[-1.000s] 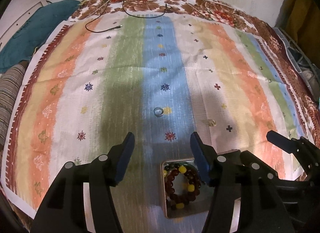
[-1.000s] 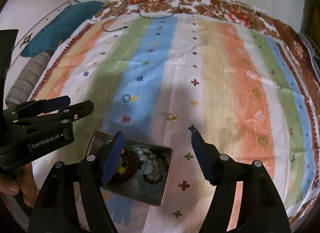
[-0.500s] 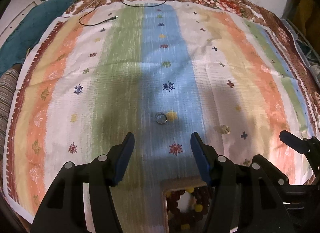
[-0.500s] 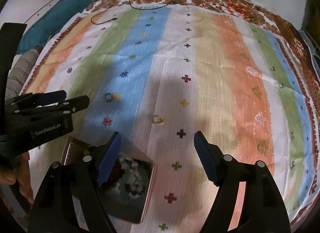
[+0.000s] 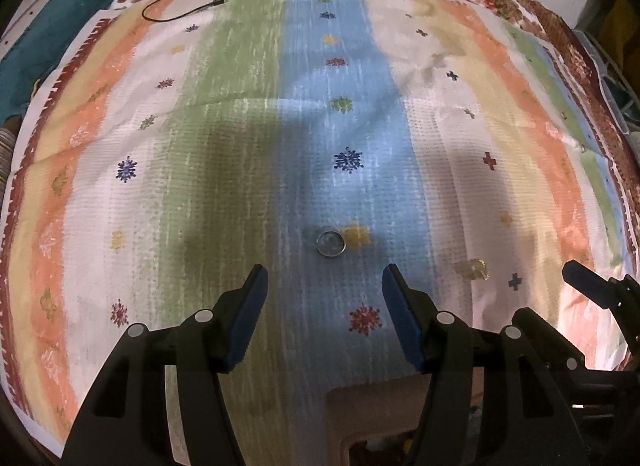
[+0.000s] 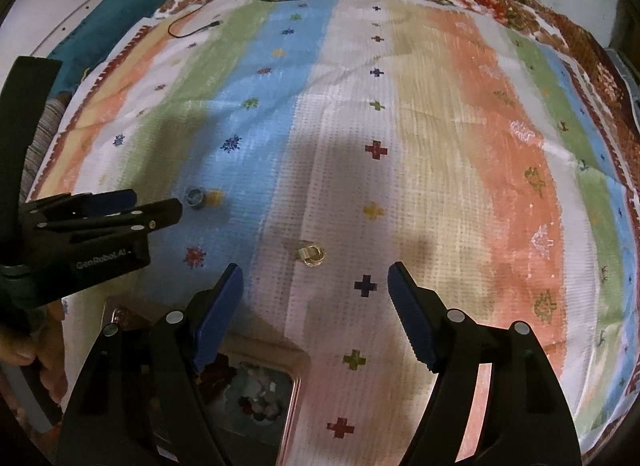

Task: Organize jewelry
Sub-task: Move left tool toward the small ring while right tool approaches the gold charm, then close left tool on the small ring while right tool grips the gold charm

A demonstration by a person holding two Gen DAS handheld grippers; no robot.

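Note:
A silver ring [image 5: 330, 244] lies on the blue stripe of the striped cloth, just ahead of my open, empty left gripper [image 5: 324, 286]. It also shows in the right wrist view [image 6: 196, 197], close to the left gripper's fingertips [image 6: 160, 213]. A gold ring [image 6: 310, 254] lies on the white stripe just ahead of my open, empty right gripper [image 6: 314, 286]; it also shows in the left wrist view [image 5: 474, 268]. A metal tray [image 6: 296, 378] with beaded bracelets [image 6: 256, 394] sits under both grippers near the cloth's front edge.
The striped cloth [image 5: 240, 125] covers a bed. A black cable [image 5: 180, 13] lies at its far end. A teal cushion [image 5: 52, 49] sits far left. The right gripper's finger [image 5: 588, 286] shows at the right of the left wrist view.
Both grippers have moved forward over the cloth, away from the tray. The rings now lie close ahead of their fingertips. Both stay open.

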